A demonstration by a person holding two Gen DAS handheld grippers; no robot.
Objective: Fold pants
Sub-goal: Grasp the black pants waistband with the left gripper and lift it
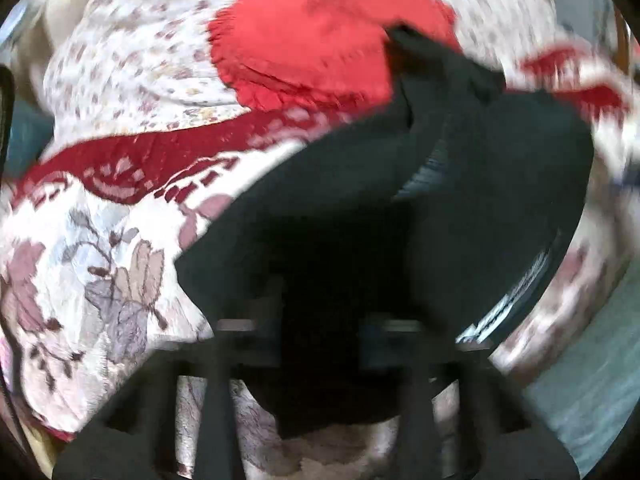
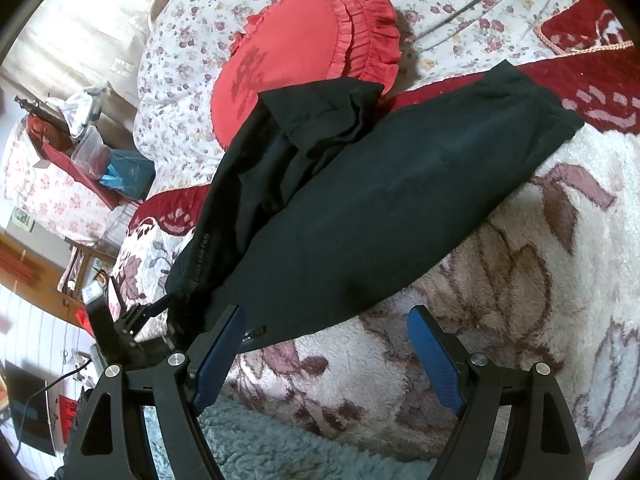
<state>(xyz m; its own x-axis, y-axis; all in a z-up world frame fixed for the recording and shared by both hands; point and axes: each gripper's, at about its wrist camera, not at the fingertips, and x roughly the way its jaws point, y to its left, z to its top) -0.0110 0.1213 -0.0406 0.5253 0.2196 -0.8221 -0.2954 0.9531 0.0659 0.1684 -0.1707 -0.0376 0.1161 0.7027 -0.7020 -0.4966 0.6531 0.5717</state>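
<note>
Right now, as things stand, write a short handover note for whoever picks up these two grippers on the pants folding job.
Left gripper: shut on the black pants, gripping the fabric at the end nearest the rig; its view is blurred.
Right gripper: open, empty, its blue pads just short of the pants' near edge, over the floral blanket.
Pants: lying lengthwise across the blanket, one leg bunched and doubled over at the far end against the red ruffled cushion.
Done: pants laid out, one end gripped.
Left: smooth the bunched leg, make the folds; none looks finished yet.
</note>
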